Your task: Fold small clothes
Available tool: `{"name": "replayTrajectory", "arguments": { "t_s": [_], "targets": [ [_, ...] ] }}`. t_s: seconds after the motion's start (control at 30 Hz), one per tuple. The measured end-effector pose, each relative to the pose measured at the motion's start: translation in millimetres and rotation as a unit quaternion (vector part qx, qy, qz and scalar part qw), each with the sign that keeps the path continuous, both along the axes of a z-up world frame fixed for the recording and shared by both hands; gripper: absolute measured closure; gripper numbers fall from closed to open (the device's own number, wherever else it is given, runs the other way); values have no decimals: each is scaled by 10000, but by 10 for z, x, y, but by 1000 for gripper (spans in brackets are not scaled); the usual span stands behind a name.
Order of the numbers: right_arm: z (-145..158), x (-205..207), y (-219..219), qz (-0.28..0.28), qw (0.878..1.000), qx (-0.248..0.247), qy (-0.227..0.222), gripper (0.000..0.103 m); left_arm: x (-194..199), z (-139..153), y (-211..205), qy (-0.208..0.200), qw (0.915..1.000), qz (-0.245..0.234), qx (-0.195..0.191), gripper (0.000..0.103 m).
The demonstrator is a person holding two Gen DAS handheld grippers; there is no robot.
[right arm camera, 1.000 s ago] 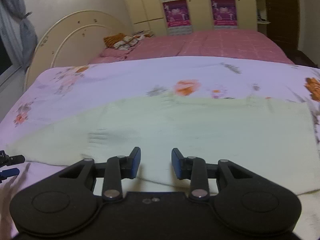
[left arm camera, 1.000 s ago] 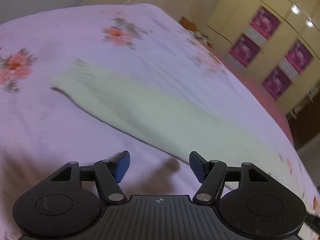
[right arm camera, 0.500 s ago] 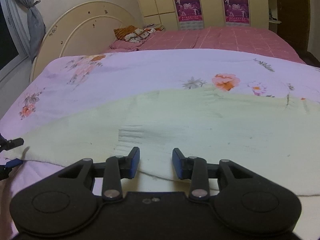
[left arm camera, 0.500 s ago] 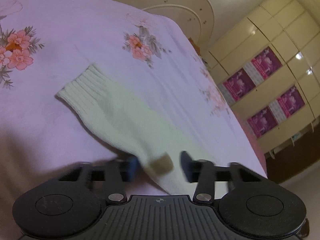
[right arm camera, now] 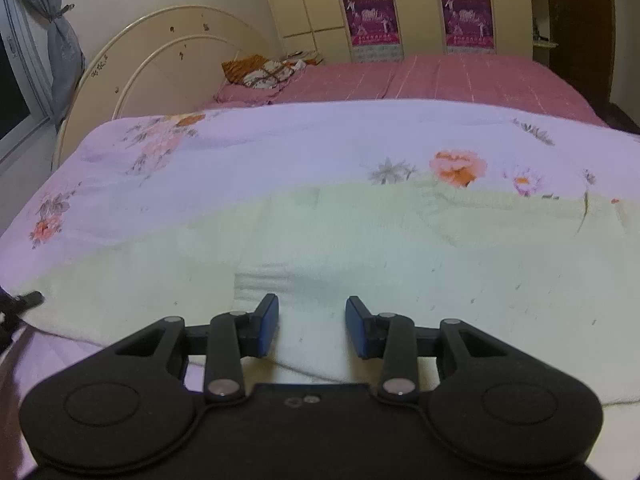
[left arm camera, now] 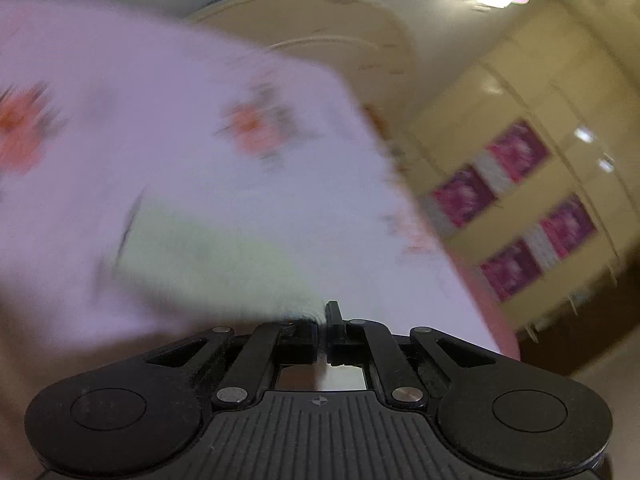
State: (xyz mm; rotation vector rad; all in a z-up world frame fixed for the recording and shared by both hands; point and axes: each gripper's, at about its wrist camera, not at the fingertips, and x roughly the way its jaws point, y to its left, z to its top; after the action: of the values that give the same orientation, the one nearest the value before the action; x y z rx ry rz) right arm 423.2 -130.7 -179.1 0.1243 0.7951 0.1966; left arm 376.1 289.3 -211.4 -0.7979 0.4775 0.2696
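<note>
Bedroom setup, bed (right arm camera: 280,160) covered with a lilac flowery sheet, cream wardrobe (right arm camera: 316,0) and a curved headboard (right arm camera: 160,56) behind it. The pale green knit garment (right arm camera: 400,248) is spread flat across the sheet. Left tongs (left arm camera: 323,316) are clamped tight on the sleeve (left arm camera: 208,256) edge, though that view's blurry. Right tongs (right arm camera: 312,328) sit parted over the garment's near edge, not pinching anything.
</note>
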Motion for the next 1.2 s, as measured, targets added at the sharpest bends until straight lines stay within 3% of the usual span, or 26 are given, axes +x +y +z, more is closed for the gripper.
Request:
{"name": "replayTrajectory", "arguments": {
  "t_s": [0.07,0.2,0.27,0.4,0.53,0.6,0.73,0.8,0.83,0.87,0.93,1.0,1.2],
  "targets": [
    [-79,18,30,18,9998,-203,73,66,136,208,-200,-282,9983,-436,272,99],
    [-174,-60,224,296,9950,-926,-209,64,433,468,-705,-610,9882,-1307,516,99],
    [-144,-37,166,233,9971,-708,-132,64,516,579,-1007,-691,9807,-1742,555,99],
    [-2,-97,-271,-219,9988,435,-33,66,759,609,-1819,-682,9540,-2849,635,99],
    [121,-287,-776,-655,9951,736,-120,66,883,421,-2633,-442,9245,-3730,655,99],
    [147,-410,-1043,-877,9930,781,-141,63,922,284,-3005,-201,9071,-4119,848,99],
    [72,-633,-1418,-1172,9898,814,-37,62,1002,92,-3321,453,8924,-4365,1054,99],
    [23,-721,-1535,-1216,9885,898,38,60,991,119,-3319,556,8945,-4307,1064,98],
    [12,-754,-1547,-1206,9883,936,53,58,909,152,-3317,539,8966,-4267,1059,86],
    [10,-771,-1566,-1181,9881,981,55,57,889,202,-3293,513,8980,-4231,1090,50],
    [7,-784,-1537,-1065,9884,1080,63,51,743,324,-3248,397,9095,-3954,1218,8],
    [32,-770,-1482,-945,9898,1062,33,48,530,413,-3143,177,9189,-3696,1370,7],
    [87,-685,-1027,-272,9983,506,-111,47,387,406,-2679,481,9383,-2958,1724,7]
  ]
}}
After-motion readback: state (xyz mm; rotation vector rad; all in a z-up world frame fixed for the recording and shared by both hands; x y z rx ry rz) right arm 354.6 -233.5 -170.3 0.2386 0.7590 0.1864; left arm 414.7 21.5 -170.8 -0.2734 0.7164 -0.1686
